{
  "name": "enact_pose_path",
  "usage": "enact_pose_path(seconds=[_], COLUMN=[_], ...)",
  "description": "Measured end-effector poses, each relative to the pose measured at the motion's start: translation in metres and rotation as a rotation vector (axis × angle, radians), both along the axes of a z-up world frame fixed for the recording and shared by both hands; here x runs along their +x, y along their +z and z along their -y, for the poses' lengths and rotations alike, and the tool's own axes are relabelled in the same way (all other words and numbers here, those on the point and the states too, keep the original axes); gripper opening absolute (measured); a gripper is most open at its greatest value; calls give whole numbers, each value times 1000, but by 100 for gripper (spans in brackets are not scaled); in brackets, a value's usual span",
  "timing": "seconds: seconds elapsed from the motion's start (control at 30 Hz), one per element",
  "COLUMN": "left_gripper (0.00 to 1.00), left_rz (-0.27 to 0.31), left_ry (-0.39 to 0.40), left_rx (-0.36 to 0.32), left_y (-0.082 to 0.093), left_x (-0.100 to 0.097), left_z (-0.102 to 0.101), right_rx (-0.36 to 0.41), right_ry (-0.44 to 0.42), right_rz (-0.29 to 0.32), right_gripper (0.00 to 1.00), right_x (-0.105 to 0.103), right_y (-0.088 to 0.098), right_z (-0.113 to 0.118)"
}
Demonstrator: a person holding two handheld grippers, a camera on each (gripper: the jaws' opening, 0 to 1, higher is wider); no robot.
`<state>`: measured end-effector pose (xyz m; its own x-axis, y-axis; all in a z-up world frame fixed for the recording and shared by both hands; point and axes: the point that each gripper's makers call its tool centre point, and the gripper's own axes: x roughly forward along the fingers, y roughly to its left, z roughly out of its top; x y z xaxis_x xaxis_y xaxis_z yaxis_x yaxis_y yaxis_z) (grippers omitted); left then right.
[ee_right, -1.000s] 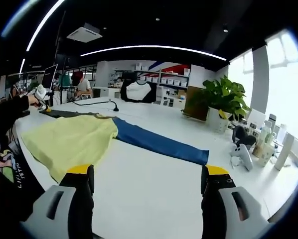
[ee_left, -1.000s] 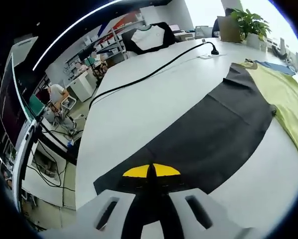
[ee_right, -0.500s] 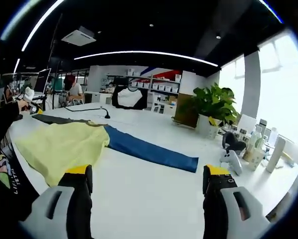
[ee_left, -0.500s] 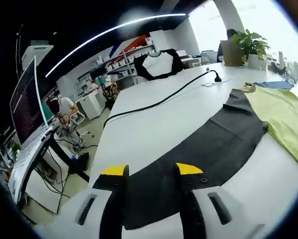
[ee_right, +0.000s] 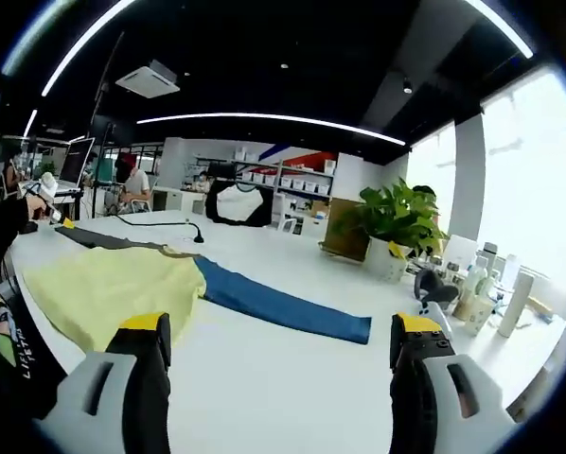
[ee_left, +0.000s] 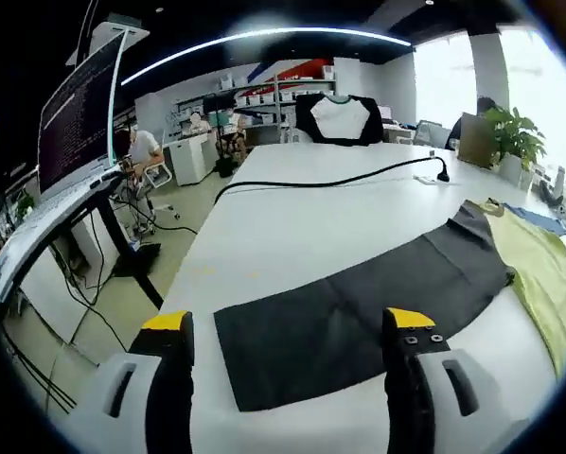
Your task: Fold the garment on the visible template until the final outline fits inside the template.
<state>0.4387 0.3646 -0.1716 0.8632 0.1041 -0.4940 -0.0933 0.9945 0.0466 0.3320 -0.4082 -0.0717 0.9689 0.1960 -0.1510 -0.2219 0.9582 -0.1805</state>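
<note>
left gripper view, and the left gripper (ee_left: 288, 326) has its jaws wide apart, nothing between them, hanging just above the near end of the black sleeve (ee_left: 359, 303). that sleeve lies flat on the table (ee_left: 292, 222), running off toward 2 o'clock where it meets the yellow body (ee_left: 548, 274) of the garment. a black cable (ee_left: 330, 183) crosses the table at 12, well apart from the cloth.

right gripper view: right gripper (ee_right: 278, 336), jaws spread too, empty, held above bare table (ee_right: 292, 378). yellow body (ee_right: 103, 288) at 10 o'clock, blue sleeve (ee_right: 283, 307) stretching toward 1. the left gripper (ee_right: 48, 210) shows tiny at 9, over the far black end.

risk from here, as i read it: the garment lies fully spread, so folding looks barely begun. a shallow pinch on that black end could slip and drop the sleeve crooked, or a hard pull could drag the whole shirt off its place. a wide sweep could snag the cable.

hard to make out: no template outline that i can pick out in either view. the yellow hem is cut off at the edge of both. bottles (ee_right: 496, 288) at 3 o'clock are too blurred to name.
</note>
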Motion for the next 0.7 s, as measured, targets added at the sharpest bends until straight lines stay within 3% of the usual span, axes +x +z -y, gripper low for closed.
enact_pose_path(seconds=[0.2, 0.53, 0.57, 0.7], left_gripper=[74, 72, 71, 66], left_rz=[34, 39, 11, 23], left_ry=[5, 29, 24, 23], left_rx=[-49, -61, -65, -63], left_y=[-5, -15, -19, -19], left_x=[1, 2, 3, 5], left_z=[4, 6, 5, 7], right_rx=[10, 7, 15, -18], right_ry=[4, -13, -43, -76], right_rz=[-6, 1, -10, 12], right_gripper=[99, 99, 99, 99], right_x=[-13, -19, -19, -22], right_y=[-3, 2, 2, 8], right_z=[-8, -13, -10, -6])
